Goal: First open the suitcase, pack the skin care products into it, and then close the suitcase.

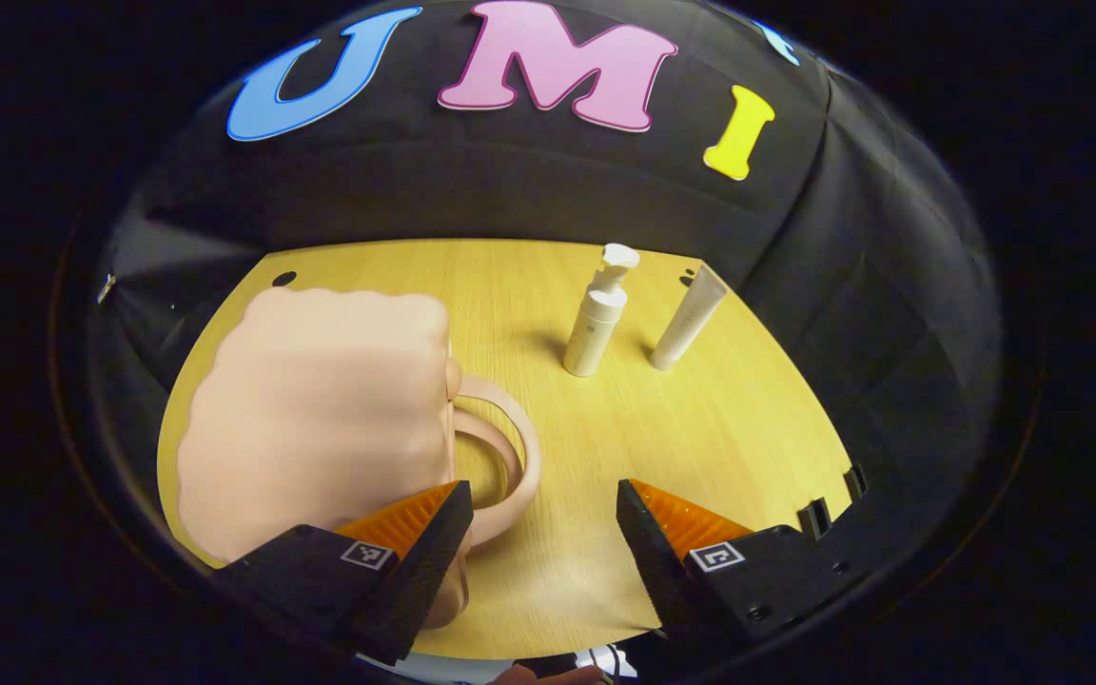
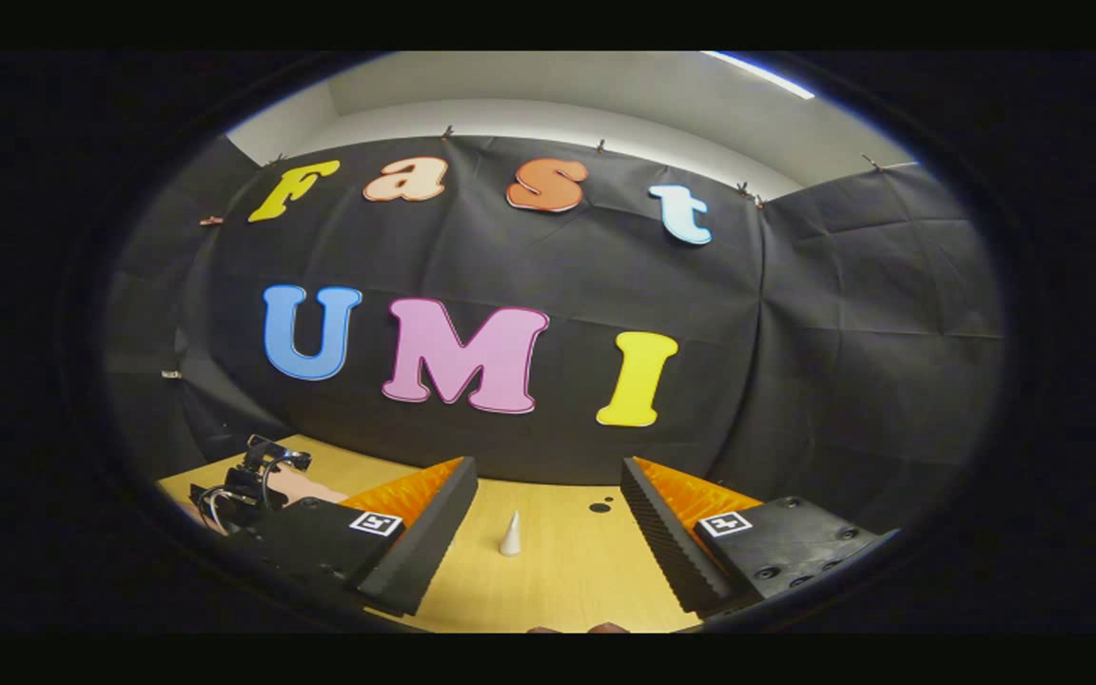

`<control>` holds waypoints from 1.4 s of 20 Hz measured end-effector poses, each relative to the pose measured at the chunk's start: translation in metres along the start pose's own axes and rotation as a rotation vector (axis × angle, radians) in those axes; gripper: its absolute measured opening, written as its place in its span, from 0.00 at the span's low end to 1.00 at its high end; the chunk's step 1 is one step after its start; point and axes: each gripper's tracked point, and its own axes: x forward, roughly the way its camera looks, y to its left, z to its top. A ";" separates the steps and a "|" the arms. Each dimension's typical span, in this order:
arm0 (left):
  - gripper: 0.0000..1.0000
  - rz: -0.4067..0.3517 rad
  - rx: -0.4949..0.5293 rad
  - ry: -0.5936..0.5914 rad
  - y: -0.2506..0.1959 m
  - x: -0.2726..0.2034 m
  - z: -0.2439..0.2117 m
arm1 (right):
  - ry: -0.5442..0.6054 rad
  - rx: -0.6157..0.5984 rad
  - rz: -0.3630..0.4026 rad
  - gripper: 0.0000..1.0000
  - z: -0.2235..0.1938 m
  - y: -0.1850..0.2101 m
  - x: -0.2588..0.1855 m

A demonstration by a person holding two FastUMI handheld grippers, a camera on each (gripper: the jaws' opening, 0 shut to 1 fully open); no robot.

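A pale pink suitcase (image 1: 310, 419) lies shut on the wooden table (image 1: 700, 447), its looped handle (image 1: 515, 447) pointing right. My left gripper (image 1: 541, 487) hovers open just in front of that handle, its left finger over the case's near corner. Farther back stand a white pump bottle (image 1: 596, 319) and a white tube (image 1: 689, 319), both upright and apart from each other. In the right gripper view my right gripper (image 2: 548, 463) is open and holds nothing, with a white tapered tube (image 2: 510, 535) standing on the table beyond it. The left gripper (image 2: 248, 485) shows at that view's far left.
Black cloth walls close the table at the back and right. Small dark holes (image 1: 283, 279) mark the tabletop near its far edge. The table's right edge (image 1: 833, 476) lies close to my left gripper's right finger.
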 end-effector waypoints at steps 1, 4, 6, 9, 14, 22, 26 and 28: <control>0.95 0.004 -0.017 0.022 -0.005 0.009 0.002 | 0.001 -0.003 0.001 0.96 -0.003 -0.009 0.011; 0.96 0.051 -0.023 0.073 -0.006 0.033 0.004 | 0.037 0.038 0.041 0.97 -0.019 -0.022 0.045; 0.96 0.077 -0.031 0.114 -0.008 0.047 0.004 | 0.057 0.055 0.063 0.96 -0.032 -0.033 0.067; 0.94 0.131 -0.058 0.158 -0.002 0.066 0.003 | 0.096 0.076 0.096 0.97 -0.054 -0.049 0.092; 0.93 0.200 -0.026 0.194 0.003 0.079 0.006 | 0.146 0.095 0.098 0.97 -0.074 -0.075 0.120; 0.91 0.142 -0.072 0.274 -0.004 0.100 -0.006 | 0.160 0.123 0.031 0.97 -0.079 -0.078 0.119; 0.43 0.145 -0.089 0.274 0.010 0.102 -0.003 | 0.182 0.101 0.004 0.96 -0.086 -0.077 0.109; 0.19 0.096 -0.091 0.262 0.007 0.098 0.001 | 0.191 0.108 -0.005 0.97 -0.086 -0.075 0.105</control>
